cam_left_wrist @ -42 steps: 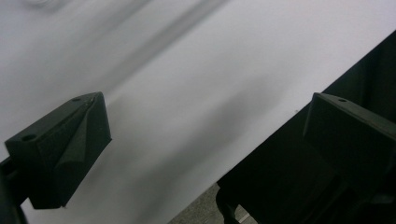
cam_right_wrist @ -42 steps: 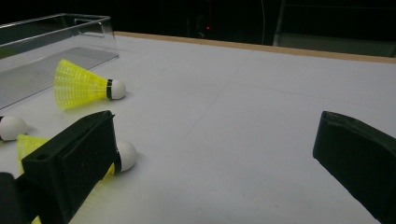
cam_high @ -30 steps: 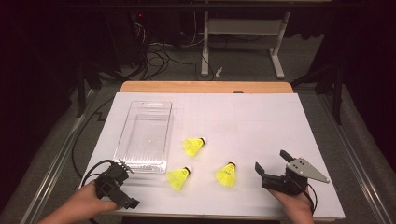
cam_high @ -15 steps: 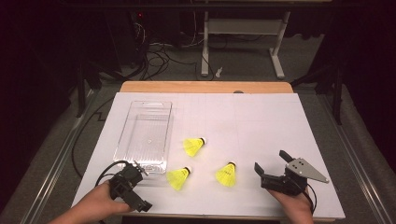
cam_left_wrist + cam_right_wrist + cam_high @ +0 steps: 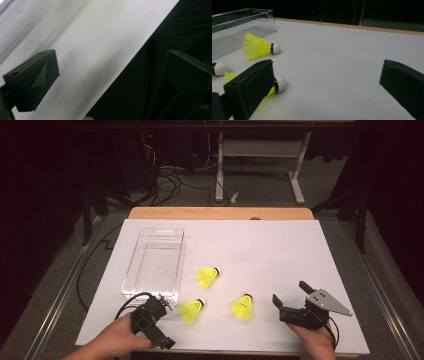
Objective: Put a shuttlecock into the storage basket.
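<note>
Three yellow shuttlecocks (image 5: 207,276) lie beside the clear tray (image 5: 154,263), unobstructed.

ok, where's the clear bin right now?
High view: the clear bin sits on the white table's left half, lengthwise away from the person, its near end just beyond the left tongs, shuttlecocks to its right.

A dim lab: floor cables (image 5: 165,177) and a paper-covered table (image 5: 280,245).

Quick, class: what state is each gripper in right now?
Left gripper: open, holding nothing.
Right gripper: open, holding nothing.
</note>
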`<move>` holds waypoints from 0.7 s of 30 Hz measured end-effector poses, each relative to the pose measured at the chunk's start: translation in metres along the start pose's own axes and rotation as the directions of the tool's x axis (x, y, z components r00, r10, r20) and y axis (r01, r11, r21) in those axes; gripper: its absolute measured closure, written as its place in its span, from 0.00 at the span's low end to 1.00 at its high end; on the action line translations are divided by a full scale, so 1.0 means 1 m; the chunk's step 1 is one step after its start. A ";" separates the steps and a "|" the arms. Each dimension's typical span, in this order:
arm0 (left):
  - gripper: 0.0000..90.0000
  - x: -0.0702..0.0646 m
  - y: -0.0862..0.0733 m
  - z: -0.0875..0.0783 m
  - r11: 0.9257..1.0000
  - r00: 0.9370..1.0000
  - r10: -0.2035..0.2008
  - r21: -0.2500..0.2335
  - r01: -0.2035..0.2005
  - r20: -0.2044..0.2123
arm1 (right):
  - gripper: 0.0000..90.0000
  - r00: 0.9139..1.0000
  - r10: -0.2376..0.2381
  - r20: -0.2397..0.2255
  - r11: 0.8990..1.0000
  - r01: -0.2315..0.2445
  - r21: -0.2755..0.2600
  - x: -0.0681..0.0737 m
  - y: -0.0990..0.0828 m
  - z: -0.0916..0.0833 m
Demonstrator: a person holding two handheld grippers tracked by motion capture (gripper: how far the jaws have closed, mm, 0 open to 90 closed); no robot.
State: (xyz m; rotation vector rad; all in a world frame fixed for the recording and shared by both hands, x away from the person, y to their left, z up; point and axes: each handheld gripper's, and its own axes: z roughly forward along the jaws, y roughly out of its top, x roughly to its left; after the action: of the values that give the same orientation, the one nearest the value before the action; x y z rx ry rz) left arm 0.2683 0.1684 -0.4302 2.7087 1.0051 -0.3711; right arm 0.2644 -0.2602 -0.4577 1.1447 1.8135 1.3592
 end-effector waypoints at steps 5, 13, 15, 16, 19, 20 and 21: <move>0.02 -0.007 0.009 0.001 1.000 1.000 0.021 -0.014 -0.021 0.009 | 0.00 1.000 0.002 -0.001 1.000 -0.002 0.000 0.000 0.000 0.000; 0.04 -0.014 0.022 0.005 0.999 0.999 0.031 -0.018 -0.030 0.026 | 0.00 1.000 -0.003 -0.007 1.000 0.003 -0.004 0.002 0.001 0.000; 0.06 -0.015 0.025 0.005 0.999 0.999 0.033 -0.027 -0.032 0.030 | 0.00 1.000 -0.002 -0.007 1.000 0.002 -0.003 0.002 0.001 0.000; 0.07 -0.015 0.027 0.005 0.999 0.999 0.029 -0.034 -0.028 0.030 | 0.00 1.000 -0.003 -0.008 1.000 0.003 -0.004 0.002 0.001 0.000; 0.15 -0.016 0.030 0.005 0.998 0.999 0.039 -0.058 -0.037 0.039 | 0.00 1.000 -0.003 -0.008 1.000 0.003 -0.004 0.002 0.001 0.000; 0.18 -0.017 0.030 0.005 0.997 0.998 0.045 -0.067 -0.043 0.041 | 0.00 1.000 -0.003 -0.008 1.000 0.003 -0.004 0.002 0.001 0.000; 0.18 -0.018 0.031 0.005 0.996 0.998 0.050 -0.077 -0.047 0.038 | 0.00 1.000 -0.003 -0.008 1.000 0.003 -0.004 0.002 0.001 0.000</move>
State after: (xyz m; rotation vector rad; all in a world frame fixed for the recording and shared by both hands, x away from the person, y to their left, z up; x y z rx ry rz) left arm 0.2752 0.1332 -0.4254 2.6421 0.9213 -0.3687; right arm 0.2635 -0.2585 -0.4566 1.1357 1.8164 1.3674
